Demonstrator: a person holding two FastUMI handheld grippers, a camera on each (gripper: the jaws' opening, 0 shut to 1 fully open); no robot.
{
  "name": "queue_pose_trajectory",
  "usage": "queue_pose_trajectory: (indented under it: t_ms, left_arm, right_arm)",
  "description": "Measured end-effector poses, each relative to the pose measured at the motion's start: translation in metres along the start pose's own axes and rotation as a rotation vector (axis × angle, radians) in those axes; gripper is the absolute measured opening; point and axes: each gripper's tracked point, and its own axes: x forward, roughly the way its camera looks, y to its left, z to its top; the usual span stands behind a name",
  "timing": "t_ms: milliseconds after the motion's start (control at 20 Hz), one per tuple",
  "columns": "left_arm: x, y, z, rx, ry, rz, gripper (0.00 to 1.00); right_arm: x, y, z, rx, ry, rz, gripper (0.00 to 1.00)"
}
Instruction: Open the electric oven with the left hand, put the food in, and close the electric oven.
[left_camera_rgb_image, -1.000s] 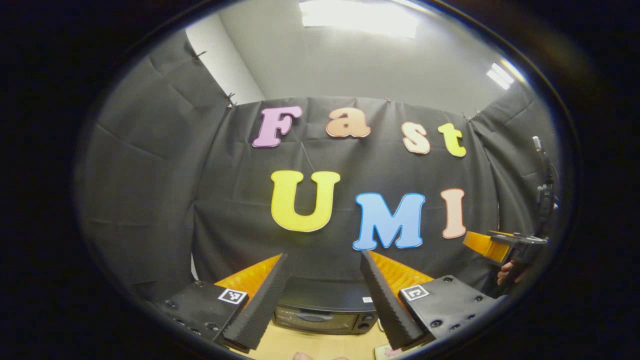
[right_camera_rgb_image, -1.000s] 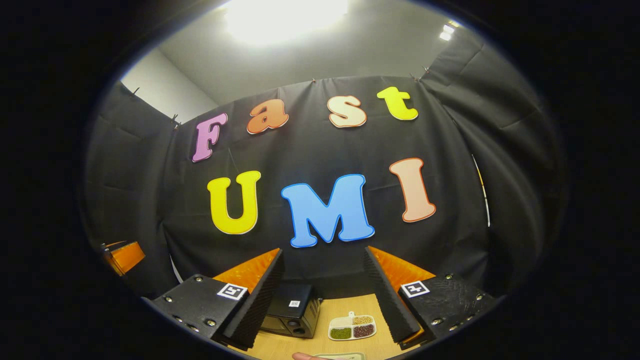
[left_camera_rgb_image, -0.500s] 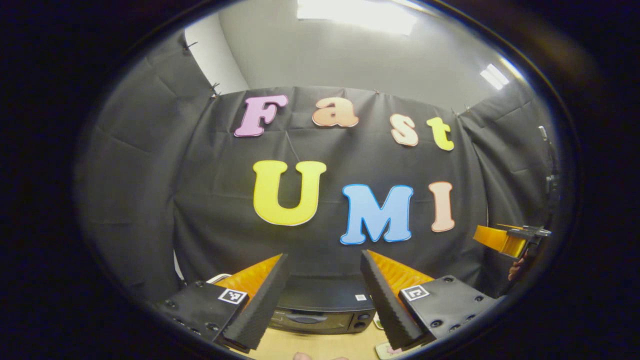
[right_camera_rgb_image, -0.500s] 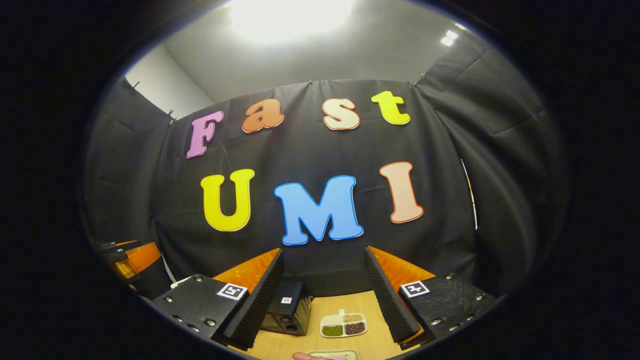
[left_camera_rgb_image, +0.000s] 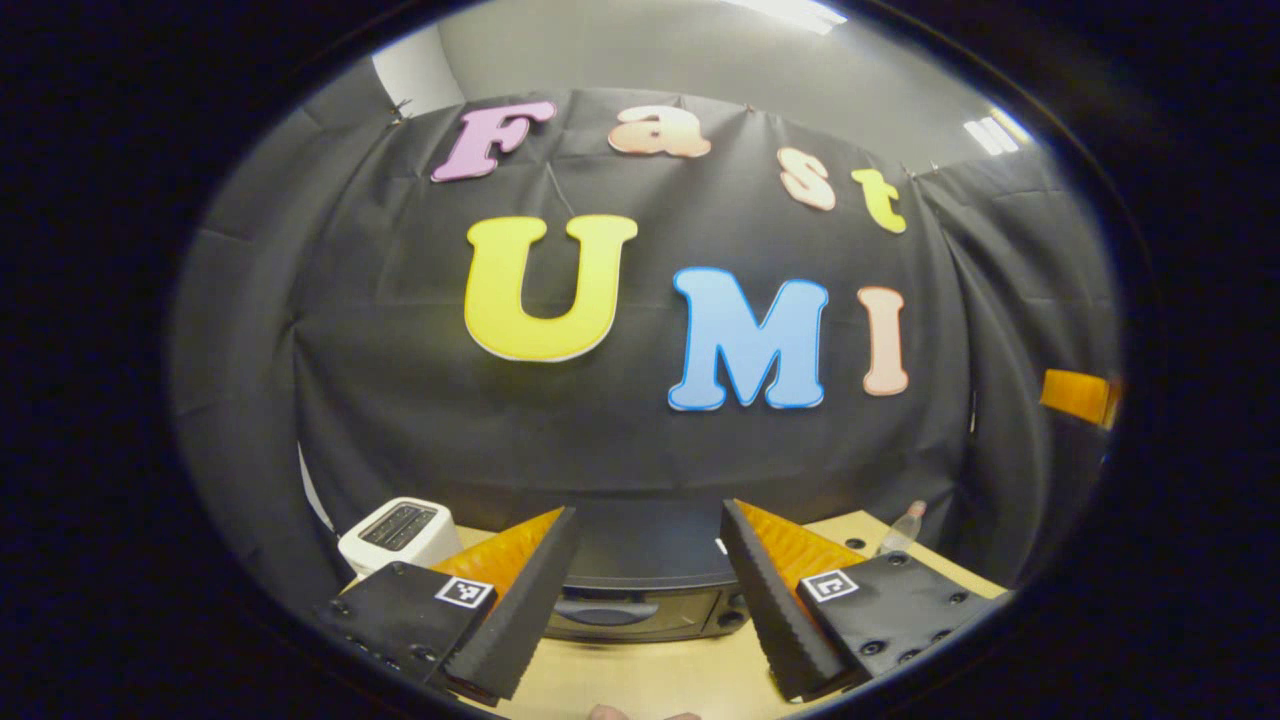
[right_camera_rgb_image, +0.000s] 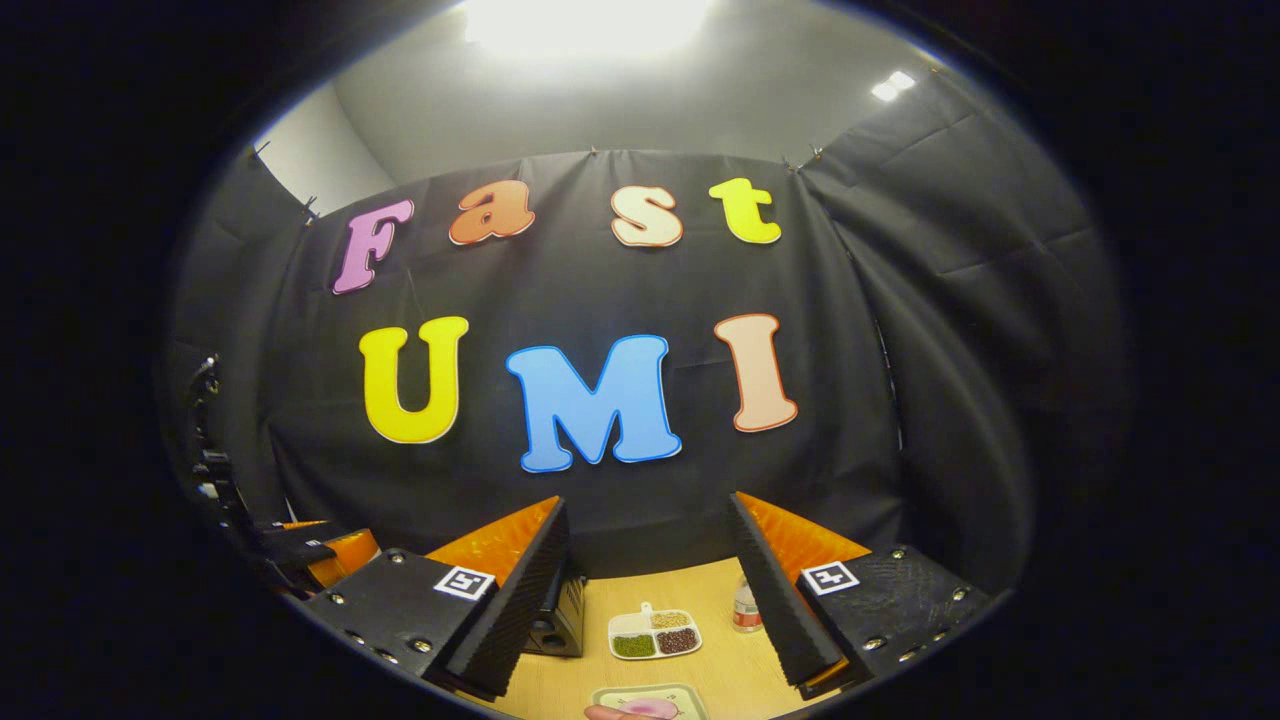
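Observation:
A black electric oven (left_camera_rgb_image: 640, 590) stands on the wooden table (left_camera_rgb_image: 640, 680) with its door shut. It lies straight ahead between the fingers of my left gripper (left_camera_rgb_image: 645, 600), which is open, empty and well short of it. In the right gripper view the oven's right side (right_camera_rgb_image: 560, 620) peeks past the left finger. My right gripper (right_camera_rgb_image: 650, 600) is open and empty above the table. Below it, at the lower edge, lies a light plate with pink food (right_camera_rgb_image: 650, 705). The left gripper's orange body (right_camera_rgb_image: 335, 555) shows at the far left of the right gripper view.
A white toaster (left_camera_rgb_image: 400, 530) stands left of the oven. A white divided dish of beans (right_camera_rgb_image: 655, 635) and a small bottle (right_camera_rgb_image: 745, 605) sit on the table (right_camera_rgb_image: 720, 660) to the oven's right. The bottle (left_camera_rgb_image: 905, 525) also appears near the right rear in the left gripper view.
Both cameras have tilted downward, showing more of the table. The left gripper has come closer to the oven, and the toaster and bottle have come into sight. Both grippers stay open.

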Motion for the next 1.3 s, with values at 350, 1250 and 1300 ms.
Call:
queue_pose_trajectory:
  t_ms: [350,1250,1300]
  left_arm:
    - [0.086,0.023,-0.108,0.025,0.21,0.005,1.0]
    - [0.085,0.026,-0.165,0.073,0.278,0.024,1.0]
    - [0.078,0.024,-0.169,0.074,0.284,0.013,0.97]
  right_arm:
    - [-0.013,-0.03,-0.033,-0.039,0.085,-0.137,0.96]
    - [-0.02,-0.039,-0.014,-0.051,0.042,-0.152,0.96]
    - [-0.021,-0.037,-0.014,-0.048,0.04,-0.147,0.96]
